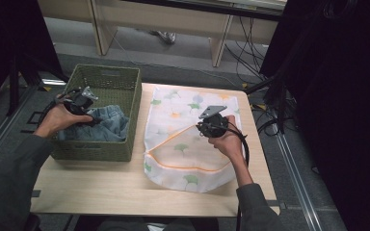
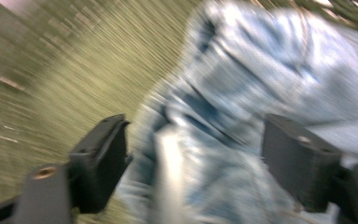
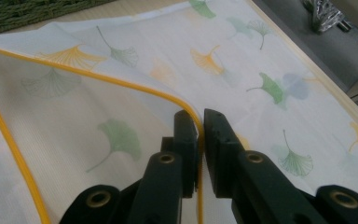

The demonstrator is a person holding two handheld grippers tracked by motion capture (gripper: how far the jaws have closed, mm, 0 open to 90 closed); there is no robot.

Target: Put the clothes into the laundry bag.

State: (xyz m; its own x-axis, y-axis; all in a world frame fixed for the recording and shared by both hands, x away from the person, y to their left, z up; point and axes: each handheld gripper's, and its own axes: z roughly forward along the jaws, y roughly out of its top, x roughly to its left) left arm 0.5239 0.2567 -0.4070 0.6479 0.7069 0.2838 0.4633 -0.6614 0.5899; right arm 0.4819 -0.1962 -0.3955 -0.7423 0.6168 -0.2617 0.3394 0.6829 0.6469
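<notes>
A blue denim garment lies in a green woven basket at the table's left. My left gripper is over the basket, and in the left gripper view, which is blurred, it stands open with the denim between and beyond its wide jaws. A white mesh laundry bag printed with ginkgo leaves lies flat to the right of the basket. My right gripper is shut on the bag's orange-trimmed opening edge, the trim pinched between the jaws.
The wooden table has bare room in front of the basket and the bag. Black cables run over the floor at the back right. A pale desk leg stands behind the table, and dark drapes hang at both sides.
</notes>
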